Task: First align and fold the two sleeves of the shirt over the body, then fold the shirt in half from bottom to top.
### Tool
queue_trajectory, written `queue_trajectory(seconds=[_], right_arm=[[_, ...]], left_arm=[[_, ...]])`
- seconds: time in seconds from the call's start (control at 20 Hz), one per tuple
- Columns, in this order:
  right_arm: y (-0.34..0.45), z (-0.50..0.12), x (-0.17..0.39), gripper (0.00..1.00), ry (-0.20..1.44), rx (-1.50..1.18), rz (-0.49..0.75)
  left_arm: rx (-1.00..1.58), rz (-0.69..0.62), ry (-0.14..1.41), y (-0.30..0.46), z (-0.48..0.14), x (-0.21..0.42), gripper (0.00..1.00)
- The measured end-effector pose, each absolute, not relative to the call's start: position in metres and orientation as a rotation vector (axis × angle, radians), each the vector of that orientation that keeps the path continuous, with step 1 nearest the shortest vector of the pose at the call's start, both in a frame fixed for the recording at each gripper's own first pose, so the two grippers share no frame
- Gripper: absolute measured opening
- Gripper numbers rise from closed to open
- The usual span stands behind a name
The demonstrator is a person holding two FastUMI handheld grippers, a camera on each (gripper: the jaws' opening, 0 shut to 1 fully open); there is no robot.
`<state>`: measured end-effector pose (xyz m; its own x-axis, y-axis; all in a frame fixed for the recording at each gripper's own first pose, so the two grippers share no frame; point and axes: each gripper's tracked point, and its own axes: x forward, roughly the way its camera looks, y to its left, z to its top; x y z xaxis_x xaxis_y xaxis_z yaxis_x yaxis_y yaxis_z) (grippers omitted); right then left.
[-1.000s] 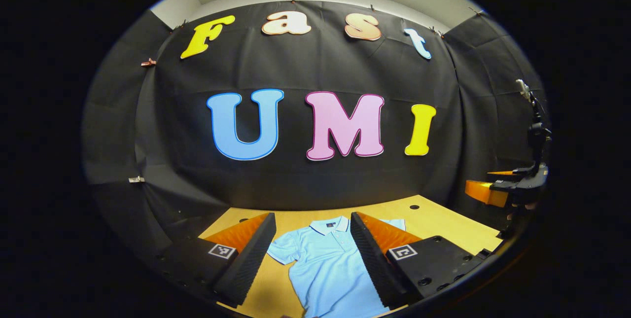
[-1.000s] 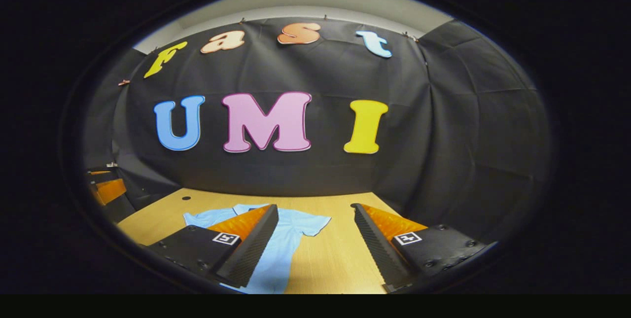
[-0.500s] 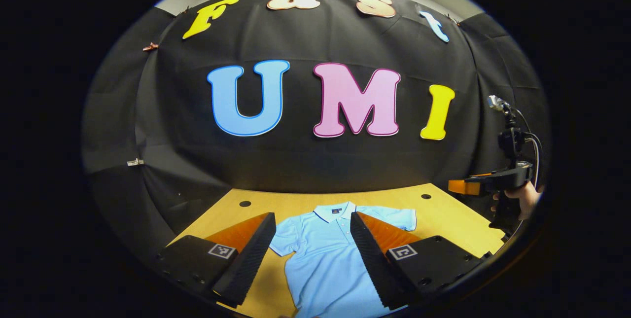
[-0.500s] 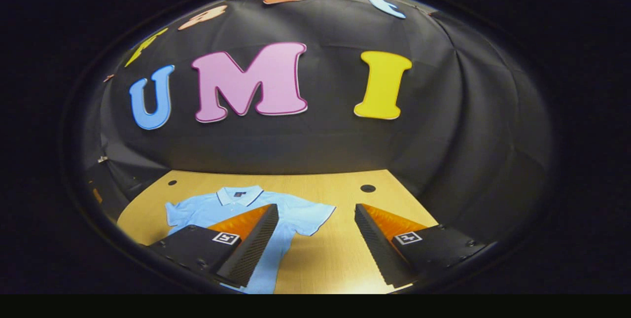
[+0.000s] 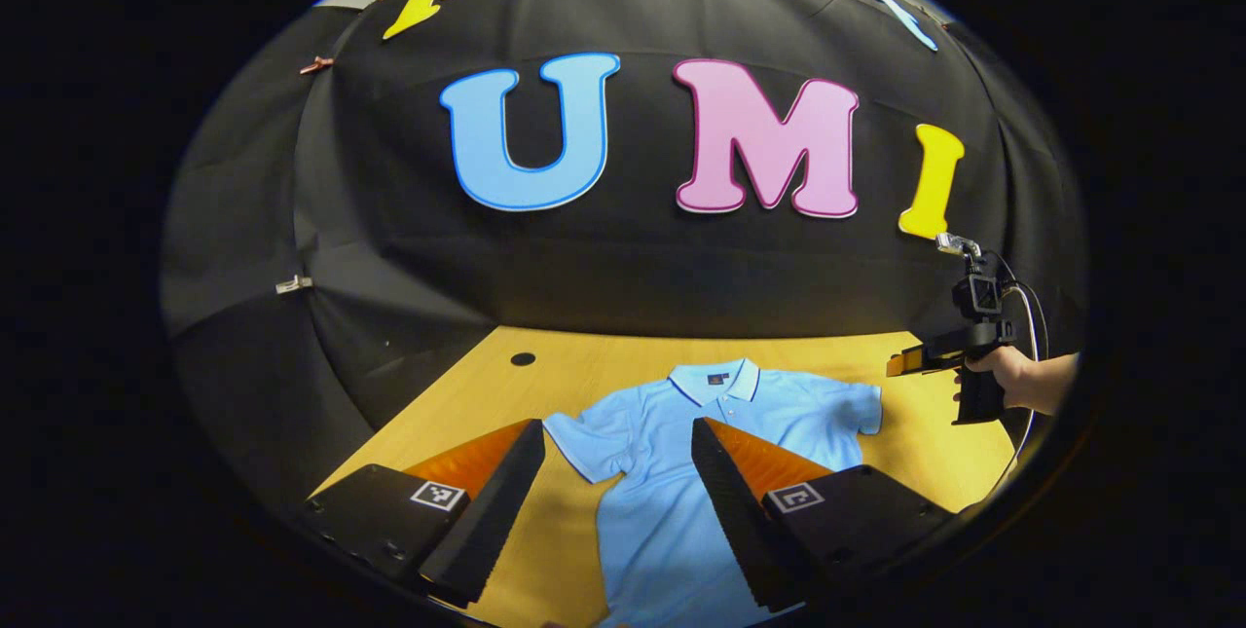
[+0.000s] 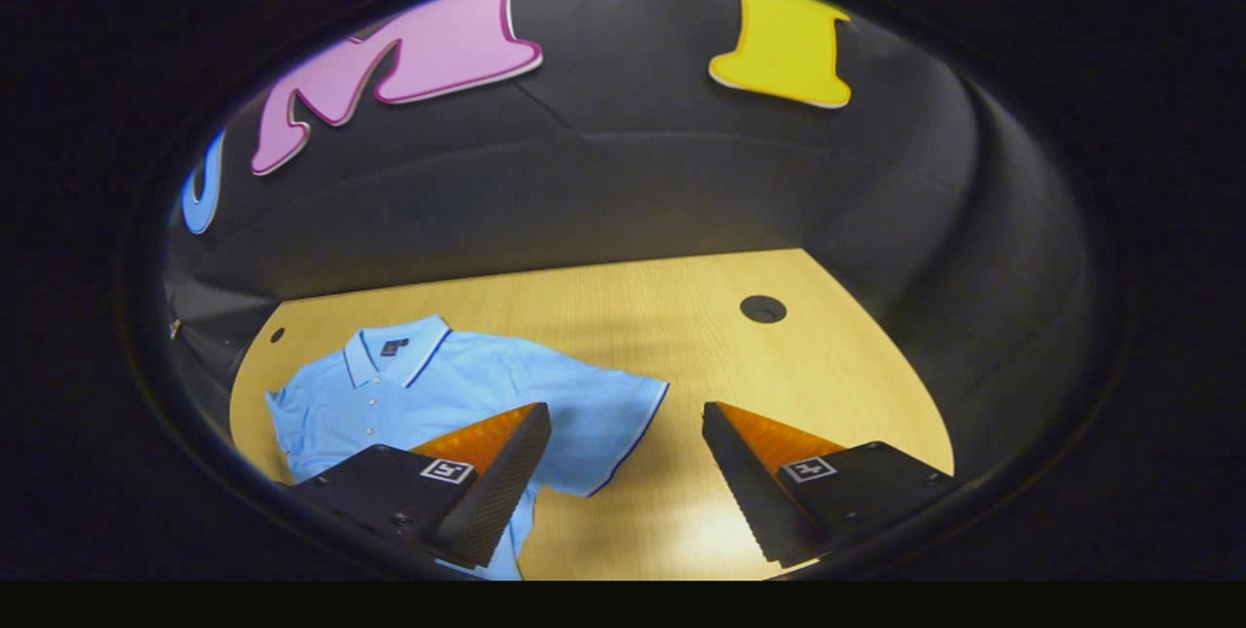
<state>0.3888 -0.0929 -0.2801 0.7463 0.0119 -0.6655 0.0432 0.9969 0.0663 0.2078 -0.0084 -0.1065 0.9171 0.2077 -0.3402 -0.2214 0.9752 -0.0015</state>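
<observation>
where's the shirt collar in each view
Left gripper view: the collar sits just right of centre, low, above the gap between the gripper's fingers.
Right gripper view: the collar lies at lower left, at the shirt's far end.
Shared landmark: the round hole in the table beyond the shirt.

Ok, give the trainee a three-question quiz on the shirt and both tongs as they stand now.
1. True or false: both sleeves of the shirt are already folded over the body.
2. The left tongs are: A open, B shut on a sleeve.
3. Which sleeve lies nearest the right tongs?

Key
1. False: both sleeves lie spread on the table.
2. A.
3. The sleeve with the dark trim, between its fingers.
</observation>
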Motion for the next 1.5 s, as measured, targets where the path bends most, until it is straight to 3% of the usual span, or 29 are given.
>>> queue_trajectory(seconds=[0.05,0.1,0.15,0.45,0.7,0.8,0.9,1.0,1.1,1.15,1.45,1.5], right_arm=[[-0.091,-0.291,0.396,0.99,0.755,0.075,-0.016],[-0.090,-0.302,0.405,0.94,0.765,0.059,-0.018],[-0.091,-0.311,0.414,0.99,0.770,0.035,-0.023],[-0.090,-0.355,0.440,0.99,0.842,0.024,-0.057],[-0.086,-0.356,0.441,0.97,0.843,0.044,-0.046],[-0.080,-0.357,0.441,0.76,0.831,0.034,-0.017],[-0.066,-0.356,0.441,0.48,0.825,0.030,0.013],[-0.064,-0.356,0.442,0.11,0.821,0.012,-0.003],[-0.058,-0.357,0.444,0.01,0.820,0.023,0.001],[-0.056,-0.355,0.442,0.06,0.823,0.039,0.004],[-0.042,-0.315,0.446,0.06,0.732,0.069,0.020],[-0.035,-0.307,0.444,0.00,0.719,0.056,0.029]], left_arm=[[-0.054,0.227,0.369,-0.009,-0.112,0.208,0.97],[-0.062,0.226,0.384,-0.009,-0.117,0.210,0.97],[-0.059,0.224,0.388,-0.009,-0.118,0.214,0.97],[-0.095,0.214,0.419,-0.003,-0.128,0.238,0.97],[-0.121,0.183,0.440,-0.013,-0.134,0.247,0.97],[-0.113,0.180,0.445,-0.014,-0.137,0.248,0.97],[-0.138,0.148,0.426,-0.020,-0.133,0.249,0.97],[-0.178,0.124,0.422,-0.026,-0.133,0.246,0.97],[-0.190,0.140,0.422,-0.023,-0.134,0.240,0.97],[-0.187,0.146,0.421,-0.021,-0.134,0.236,0.97],[-0.238,0.196,0.446,-0.006,-0.146,0.209,0.97],[-0.251,0.200,0.448,-0.004,-0.148,0.206,0.97]])
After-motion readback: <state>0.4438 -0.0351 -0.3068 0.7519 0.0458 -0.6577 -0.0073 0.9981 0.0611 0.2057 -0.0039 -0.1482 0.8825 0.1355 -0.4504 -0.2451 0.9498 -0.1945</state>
